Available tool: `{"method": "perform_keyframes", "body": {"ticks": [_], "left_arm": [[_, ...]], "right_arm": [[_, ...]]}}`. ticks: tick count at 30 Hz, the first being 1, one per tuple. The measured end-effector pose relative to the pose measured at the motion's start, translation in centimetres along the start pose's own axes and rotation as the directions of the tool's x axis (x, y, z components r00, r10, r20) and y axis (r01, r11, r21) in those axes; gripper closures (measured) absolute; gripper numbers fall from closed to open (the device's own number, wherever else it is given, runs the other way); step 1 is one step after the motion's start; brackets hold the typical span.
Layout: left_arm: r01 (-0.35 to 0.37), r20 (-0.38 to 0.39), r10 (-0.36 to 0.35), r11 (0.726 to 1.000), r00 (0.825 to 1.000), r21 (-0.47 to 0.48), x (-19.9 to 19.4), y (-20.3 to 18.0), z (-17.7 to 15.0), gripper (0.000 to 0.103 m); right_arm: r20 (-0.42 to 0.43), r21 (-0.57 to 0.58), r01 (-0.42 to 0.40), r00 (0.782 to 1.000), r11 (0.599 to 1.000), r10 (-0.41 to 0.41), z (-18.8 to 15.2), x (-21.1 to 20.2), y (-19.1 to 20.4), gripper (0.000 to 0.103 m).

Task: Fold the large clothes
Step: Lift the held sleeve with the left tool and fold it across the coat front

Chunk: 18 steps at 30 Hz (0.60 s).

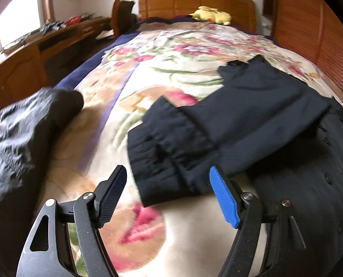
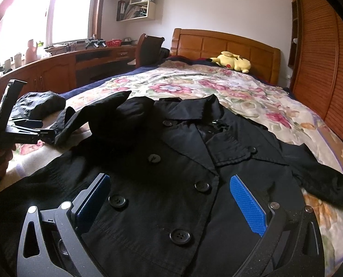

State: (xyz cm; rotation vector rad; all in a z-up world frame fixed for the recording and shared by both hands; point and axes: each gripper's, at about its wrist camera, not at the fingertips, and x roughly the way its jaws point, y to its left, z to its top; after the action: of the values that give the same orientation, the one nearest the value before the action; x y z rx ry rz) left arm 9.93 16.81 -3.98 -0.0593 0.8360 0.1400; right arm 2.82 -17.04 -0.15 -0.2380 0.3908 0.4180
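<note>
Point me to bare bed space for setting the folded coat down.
Bare floral blanket lies between the coat collar and the yellow plush. A smaller strip separates coat sleeve from the crumpled black garment. The near end is crowded.

A black double-breasted coat [image 2: 183, 184] lies face up on the bed, collar [image 2: 190, 109] toward the headboard and hem toward the foot edge. Its lapels lie open and two columns of dark buttons [image 2: 117, 200] run down the front. One sleeve [image 1: 194, 138] is folded inward across the chest, its gathered cuff reaching past the coat's side; the other sleeve [image 2: 321, 175] stretches flat toward the bed's right edge. A second crumpled black garment [image 2: 40, 103] lies apart near the left edge.
</note>
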Motion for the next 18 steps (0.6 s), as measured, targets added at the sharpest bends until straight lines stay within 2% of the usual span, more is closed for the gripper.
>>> {"method": "perform_keyframes", "body": {"ticks": [5, 13, 14, 16, 18], "left_arm": [[0.047, -0.059, -0.052, 0.995, 0.997, -0.093, 1.5, 1.8, 0.0, 0.028], [0.054, -0.087, -0.061, 0.995, 0.994, -0.086, 2.4, 1.6, 0.0, 0.028], [0.058, -0.087, -0.065, 0.995, 0.994, -0.076, 2.4, 1.4, 0.0, 0.031], [0.073, -0.096, -0.078, 0.996, 0.992, -0.052, 2.4, 1.0, 0.0, 0.051], [0.071, -0.102, -0.074, 0.997, 0.992, -0.031, 2.5, 0.7, 0.0, 0.061]], "right_arm": [[-0.005, -0.011, 0.002, 1.000, 1.000, -0.002, 0.0, 0.0, 0.2, 0.000], [-0.011, -0.019, -0.005, 1.000, 1.000, 0.004, -0.1, -0.1, 0.3, 0.000], [-0.013, -0.019, -0.004, 1.000, 1.000, 0.004, -0.2, -0.1, 0.3, 0.000], [-0.016, -0.019, -0.005, 1.000, 1.000, 0.005, -0.2, -0.1, 0.2, 0.000], [-0.015, -0.019, -0.006, 1.000, 1.000, 0.005, -0.1, -0.1, 0.2, 0.000]]}}
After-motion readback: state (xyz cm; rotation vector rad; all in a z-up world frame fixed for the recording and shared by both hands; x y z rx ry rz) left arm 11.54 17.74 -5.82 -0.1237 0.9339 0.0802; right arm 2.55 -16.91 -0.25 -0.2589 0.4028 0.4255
